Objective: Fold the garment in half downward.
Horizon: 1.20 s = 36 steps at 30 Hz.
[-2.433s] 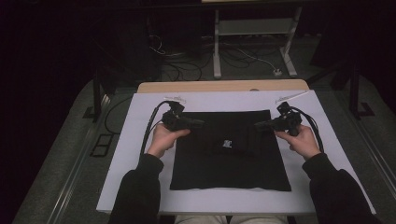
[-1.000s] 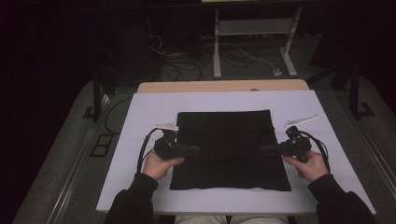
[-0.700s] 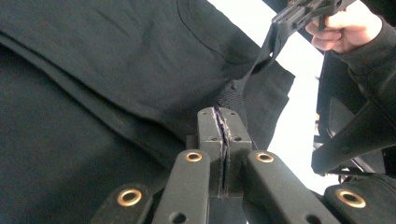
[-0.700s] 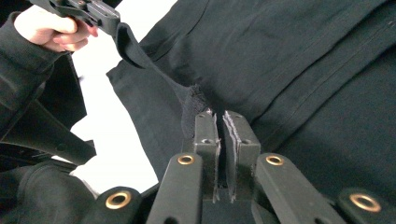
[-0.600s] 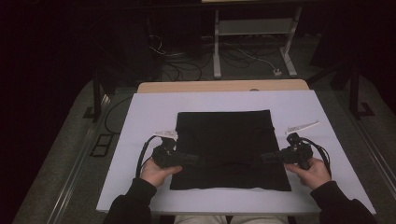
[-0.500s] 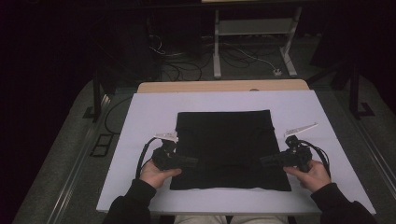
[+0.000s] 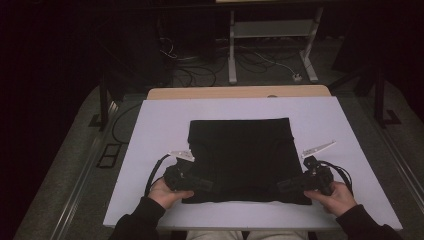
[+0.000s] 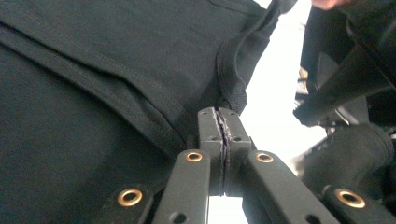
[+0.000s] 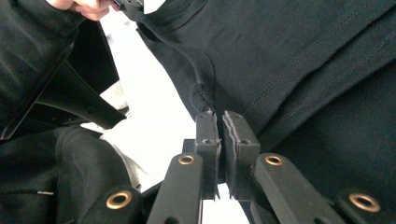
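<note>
The far edge of the black cloth (image 7: 240, 155) has been pulled to the near edge of the counter (image 7: 150, 130). Both the left tongs (image 7: 202, 185) and the right tongs (image 7: 285, 185) are clamped on its corners. The fold looks nearly done.

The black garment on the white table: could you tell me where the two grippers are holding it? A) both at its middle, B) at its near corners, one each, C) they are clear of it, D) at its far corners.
B: the left gripper and right gripper are each shut on a near corner of the black garment.
</note>
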Each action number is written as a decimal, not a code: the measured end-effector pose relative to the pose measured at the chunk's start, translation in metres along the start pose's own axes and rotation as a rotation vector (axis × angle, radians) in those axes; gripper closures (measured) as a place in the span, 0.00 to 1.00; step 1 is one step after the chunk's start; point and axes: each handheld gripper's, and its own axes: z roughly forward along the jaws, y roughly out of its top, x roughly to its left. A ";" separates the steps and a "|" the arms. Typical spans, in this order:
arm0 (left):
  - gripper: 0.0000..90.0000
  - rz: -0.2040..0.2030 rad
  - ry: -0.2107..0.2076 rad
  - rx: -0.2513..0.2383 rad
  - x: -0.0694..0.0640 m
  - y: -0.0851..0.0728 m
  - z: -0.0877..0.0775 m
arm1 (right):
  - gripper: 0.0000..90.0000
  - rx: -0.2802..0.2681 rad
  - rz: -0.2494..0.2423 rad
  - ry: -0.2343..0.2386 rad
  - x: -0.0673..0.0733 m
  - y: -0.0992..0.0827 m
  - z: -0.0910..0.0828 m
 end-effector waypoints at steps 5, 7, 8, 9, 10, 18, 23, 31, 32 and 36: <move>0.98 0.009 -0.001 0.022 -0.004 -0.004 0.001 | 0.92 0.026 -0.003 0.006 0.003 -0.003 0.003; 0.98 0.027 -0.002 0.028 -0.005 -0.005 0.000 | 0.92 0.032 -0.006 0.009 0.005 -0.005 0.004; 0.98 0.037 -0.001 0.026 -0.006 -0.006 -0.001 | 0.92 0.039 -0.005 0.008 0.005 -0.005 0.004; 0.98 0.042 -0.003 0.027 -0.008 -0.006 -0.001 | 0.92 0.042 -0.004 0.010 0.006 -0.006 0.005; 0.98 0.050 -0.004 0.032 -0.009 -0.007 -0.001 | 0.92 0.044 -0.007 0.010 0.006 -0.006 0.005; 0.98 0.059 -0.002 0.062 -0.011 -0.010 0.001 | 0.92 0.053 -0.011 0.011 0.007 -0.009 0.005; 0.98 0.061 0.000 0.074 -0.012 -0.010 0.003 | 0.92 0.067 -0.009 0.009 0.008 -0.010 0.006; 0.87 0.024 0.024 0.079 -0.008 -0.012 0.002 | 0.81 0.069 -0.013 -0.006 0.010 -0.011 0.005; 0.83 0.027 0.033 0.069 -0.009 -0.012 0.002 | 0.79 0.064 -0.018 -0.018 0.010 -0.011 0.004; 0.65 0.068 0.077 0.052 -0.013 -0.012 0.000 | 0.69 0.041 -0.033 -0.067 0.015 -0.012 0.001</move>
